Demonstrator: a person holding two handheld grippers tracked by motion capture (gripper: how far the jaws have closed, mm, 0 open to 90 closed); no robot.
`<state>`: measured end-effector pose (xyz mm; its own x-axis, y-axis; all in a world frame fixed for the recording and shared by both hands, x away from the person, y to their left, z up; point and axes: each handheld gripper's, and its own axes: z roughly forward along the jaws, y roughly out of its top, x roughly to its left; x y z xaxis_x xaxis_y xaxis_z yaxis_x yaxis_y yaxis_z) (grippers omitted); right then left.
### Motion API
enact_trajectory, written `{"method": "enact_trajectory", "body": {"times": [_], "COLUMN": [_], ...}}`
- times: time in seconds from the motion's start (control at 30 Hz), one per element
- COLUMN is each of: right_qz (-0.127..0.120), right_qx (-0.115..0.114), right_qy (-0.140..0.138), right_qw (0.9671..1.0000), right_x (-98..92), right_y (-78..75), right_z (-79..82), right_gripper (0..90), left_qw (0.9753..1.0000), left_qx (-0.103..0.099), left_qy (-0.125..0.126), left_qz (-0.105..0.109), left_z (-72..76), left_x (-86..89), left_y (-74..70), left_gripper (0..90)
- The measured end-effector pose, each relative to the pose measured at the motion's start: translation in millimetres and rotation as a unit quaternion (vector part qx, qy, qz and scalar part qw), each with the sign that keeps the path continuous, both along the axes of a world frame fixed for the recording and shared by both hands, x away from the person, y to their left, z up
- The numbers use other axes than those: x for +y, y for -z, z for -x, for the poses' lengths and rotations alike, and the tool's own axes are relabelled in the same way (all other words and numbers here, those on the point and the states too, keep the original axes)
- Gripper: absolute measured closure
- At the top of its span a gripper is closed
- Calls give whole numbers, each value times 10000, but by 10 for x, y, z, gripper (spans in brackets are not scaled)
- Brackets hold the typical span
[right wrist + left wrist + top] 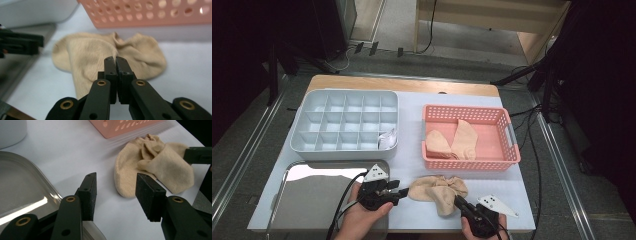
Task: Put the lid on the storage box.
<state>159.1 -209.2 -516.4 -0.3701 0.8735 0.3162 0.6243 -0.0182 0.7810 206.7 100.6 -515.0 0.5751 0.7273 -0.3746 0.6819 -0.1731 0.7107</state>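
While the right gripper (115,59) pinches one end of the tan sock (437,191) to keep it from sliding on the table (407,165) near the pink basket (469,161), the left gripper (116,186) waits spread wide beside its other end, ready to grab.

A strip of bare white table (412,160) is left between the metal tray (312,200) and the pink basket (469,135). The near edge is blocked by the beige sock (438,190), just before the basket wall.
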Motion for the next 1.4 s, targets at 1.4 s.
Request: {"method": "enact_trajectory", "body": {"times": [1.4], "right_qz": [192], "right_qx": [-64], "right_qy": [-522], "right_qw": [9984], "right_x": [186], "right_y": [63], "right_z": [-300], "right_gripper": [675], "left_qw": [10000], "left_qx": [-24], "left_qy": [41], "left_qz": [60], "left_z": [179], "left_x": [112], "left_y": [24], "left_gripper": [521]}}
